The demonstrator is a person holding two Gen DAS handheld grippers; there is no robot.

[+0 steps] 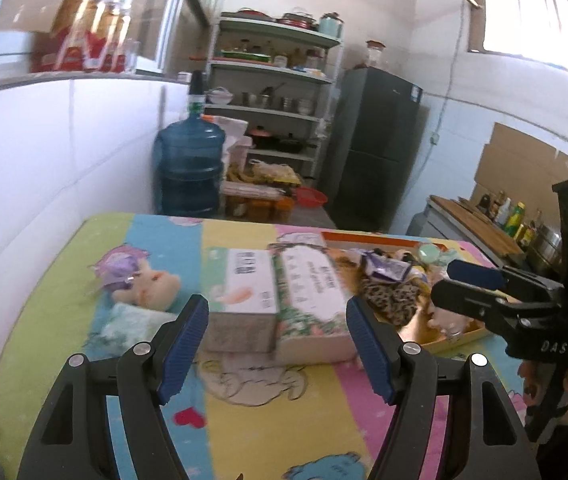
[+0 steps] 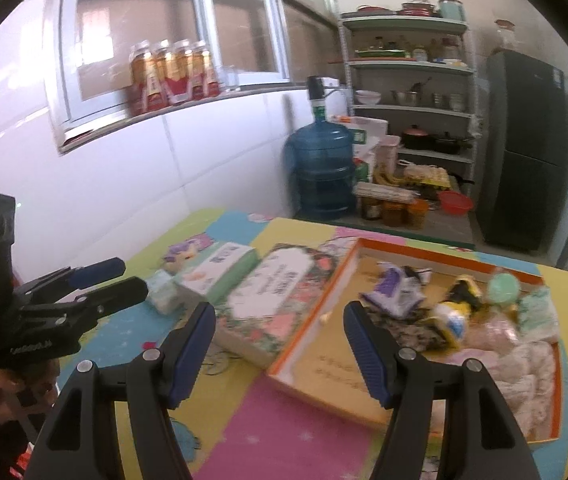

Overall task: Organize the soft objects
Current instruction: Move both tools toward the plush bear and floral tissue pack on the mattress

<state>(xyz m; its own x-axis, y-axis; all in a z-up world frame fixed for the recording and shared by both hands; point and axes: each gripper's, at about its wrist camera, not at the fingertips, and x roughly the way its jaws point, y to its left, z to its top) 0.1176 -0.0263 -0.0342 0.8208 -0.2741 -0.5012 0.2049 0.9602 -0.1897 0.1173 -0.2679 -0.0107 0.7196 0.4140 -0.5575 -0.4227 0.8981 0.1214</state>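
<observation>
On the far left of the bright cartoon tablecloth (image 1: 244, 412) lies a small doll (image 1: 140, 280) with purple hair, and just in front of it a pale green tissue pack (image 1: 124, 322); both look light and squashy, so they should give under the pads and are best pinched across the thick middle, not by hair or a loose corner. The left gripper (image 1: 278, 354) hangs above the cloth with its jaws spread wide and nothing between them; the doll sits ahead and to the left of its left finger, near but not touching. Straight ahead of that gap are two stiff-looking boxes, a white and green box (image 1: 242, 280) and touching it on the right a flowered box (image 1: 312, 292), which I judge rigid enough to slide rather than squeeze. Further right stands the orange tray (image 2: 308, 354), already holding a heap of soft things: a purple packet (image 2: 388, 294), a leopard-print cloth (image 1: 392, 300), a round green puff (image 2: 504, 286) and pale pink fabric (image 2: 524, 372), all likely limp and prone to sag or drag neighbours if lifted by an edge. The right gripper (image 2: 280, 354) hovers just above the tray's near left rim, jaws equally wide and holding nothing, the heap just ahead and right of its right finger.
</observation>
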